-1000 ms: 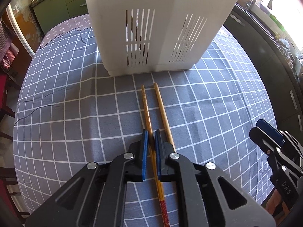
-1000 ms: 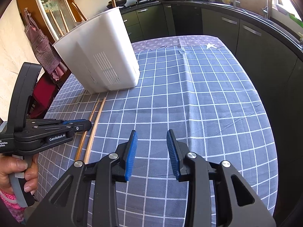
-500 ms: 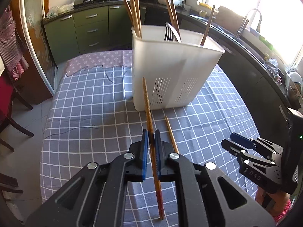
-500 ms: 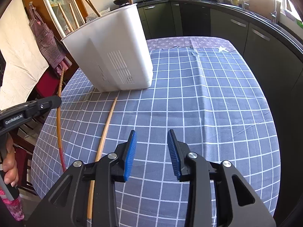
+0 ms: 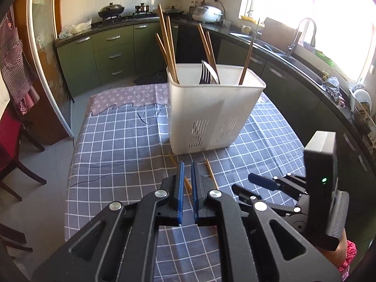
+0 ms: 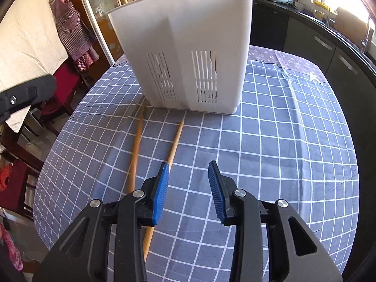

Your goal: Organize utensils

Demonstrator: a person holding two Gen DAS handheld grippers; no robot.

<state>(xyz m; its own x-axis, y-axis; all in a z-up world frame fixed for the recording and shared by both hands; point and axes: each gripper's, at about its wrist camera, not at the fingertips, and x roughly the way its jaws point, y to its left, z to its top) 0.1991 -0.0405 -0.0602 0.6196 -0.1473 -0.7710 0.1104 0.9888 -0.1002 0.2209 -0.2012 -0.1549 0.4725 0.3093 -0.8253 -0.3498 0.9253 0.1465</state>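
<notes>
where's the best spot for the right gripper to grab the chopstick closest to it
Mid-shaft, from straight above, jaws across its width. The chopstick lies flat on the cloth, thin and straight, clear of the other chopstick, so the middle should balance. The open right gripper sits just right of it.

left gripper [image 5: 187,167]: chopstick [image 6: 136,150] no longer clamped, now blurred below jaws | right gripper [image 6: 189,164]: second chopstick [image 6: 175,143] now beside left pad, earlier well left

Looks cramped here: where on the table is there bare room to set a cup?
Bare cloth right of the bin, out to the edge, and left of the chopsticks. Crowded before the bin, where they lie.
</notes>
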